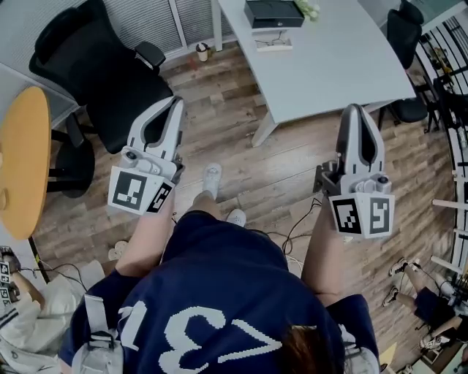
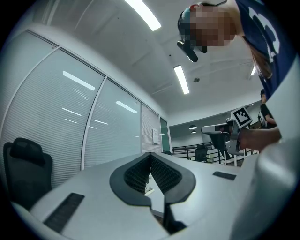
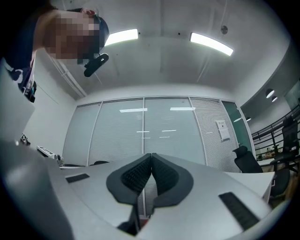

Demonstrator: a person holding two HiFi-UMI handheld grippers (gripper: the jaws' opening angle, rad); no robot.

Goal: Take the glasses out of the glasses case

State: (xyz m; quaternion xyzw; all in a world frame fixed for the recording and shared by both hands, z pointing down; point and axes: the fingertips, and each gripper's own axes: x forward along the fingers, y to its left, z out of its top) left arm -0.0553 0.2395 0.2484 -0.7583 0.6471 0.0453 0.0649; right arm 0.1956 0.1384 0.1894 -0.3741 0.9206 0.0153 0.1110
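Observation:
A dark flat case lies at the far end of the grey table; whether it is the glasses case I cannot tell, and no glasses show. Both grippers are held up over the wooden floor, short of the table. My left gripper has its jaws together with nothing between them, and its own view shows the pads meeting. My right gripper is likewise shut and empty, pads touching in its own view. The right gripper's marker cube shows in the left gripper view.
A black office chair stands at the left, with a round yellow tabletop beside it. A small cup sits on the floor by the table leg. Cables trail over the floor. Another chair and railings are at the right.

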